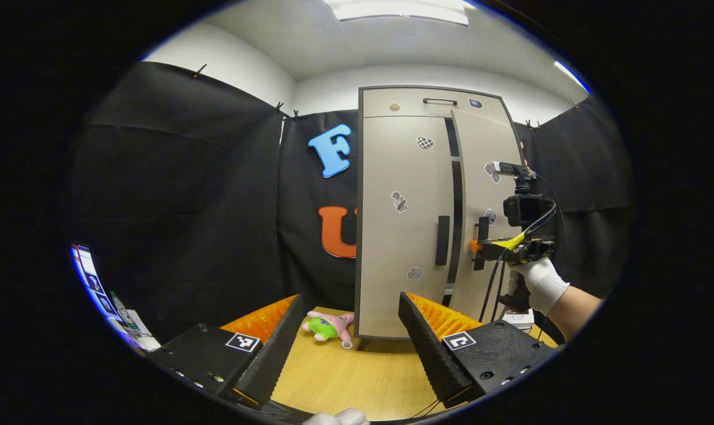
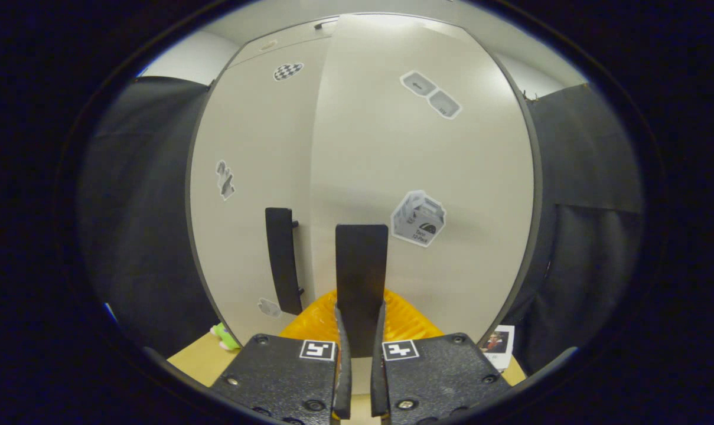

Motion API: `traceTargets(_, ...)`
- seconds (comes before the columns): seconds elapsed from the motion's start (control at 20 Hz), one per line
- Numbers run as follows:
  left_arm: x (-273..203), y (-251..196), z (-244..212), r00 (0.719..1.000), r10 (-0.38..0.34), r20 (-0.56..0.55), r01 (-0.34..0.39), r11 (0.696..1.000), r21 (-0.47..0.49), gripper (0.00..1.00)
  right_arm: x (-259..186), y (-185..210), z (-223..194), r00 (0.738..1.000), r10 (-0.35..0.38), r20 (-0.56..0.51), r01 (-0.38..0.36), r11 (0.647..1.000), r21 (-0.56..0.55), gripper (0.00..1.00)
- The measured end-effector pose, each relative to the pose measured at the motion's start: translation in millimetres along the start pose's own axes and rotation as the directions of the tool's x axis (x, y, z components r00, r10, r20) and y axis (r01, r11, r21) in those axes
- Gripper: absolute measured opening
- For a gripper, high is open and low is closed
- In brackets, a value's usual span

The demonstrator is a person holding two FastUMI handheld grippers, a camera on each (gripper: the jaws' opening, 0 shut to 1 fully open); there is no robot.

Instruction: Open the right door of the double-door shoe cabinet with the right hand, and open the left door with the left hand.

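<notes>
While the shoe cabinet (image 1: pixel 419 218) stands upright at the far side of the wooden table (image 1: pixel 357 378), we see bare tabletop between it and the left gripper (image 1: pixel 346 339), whose fingers are spread wide apart with nothing between them. Black cloth hangs close behind and to both sides of the cabinet.

We count two tall pale doors with dark edges under a top panel that carries a small dark bar handle (image 1: pixel 439 101). The left door (image 1: pixel 401 224) lies flush and closed. The right door (image 1: pixel 483 212) is swung slightly out, and a dark gap shows between the two doors along their meeting edges. Each door has one dark vertical handle: the left handle (image 1: pixel 442 240) is untouched. In the right gripper view, the right gripper (image 2: pixel 359 330) has its fingers clenched on the right handle (image 2: pixel 361 277), one finger on each side of the strip. From the left gripper view we see that same gripper held in a white-gloved hand (image 1: pixel 540 283), at the right door's near edge.

Several small stickers dot the doors, among them a checkered one (image 1: pixel 425 142) high on the left door. One pink and green plush toy (image 1: pixel 330 326) lies on the table just left of the cabinet's base. One small card (image 2: pixel 497 345) lies on the table to the cabinet's right.
</notes>
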State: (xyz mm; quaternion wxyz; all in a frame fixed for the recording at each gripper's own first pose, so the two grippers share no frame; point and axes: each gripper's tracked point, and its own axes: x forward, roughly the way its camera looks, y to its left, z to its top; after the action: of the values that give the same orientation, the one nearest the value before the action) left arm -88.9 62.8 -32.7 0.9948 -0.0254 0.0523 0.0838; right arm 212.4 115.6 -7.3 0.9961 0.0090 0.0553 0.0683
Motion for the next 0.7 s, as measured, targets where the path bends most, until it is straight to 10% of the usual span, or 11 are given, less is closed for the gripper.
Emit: traceTargets(0.7, -4, -36, -6, 0.995, -0.104, 0.006, 0.104, 0.995, -0.004, 0.96, -101, -67, -15, 0.999, -0.052, 0.011, 0.052, 0.999, 0.005, 0.15)
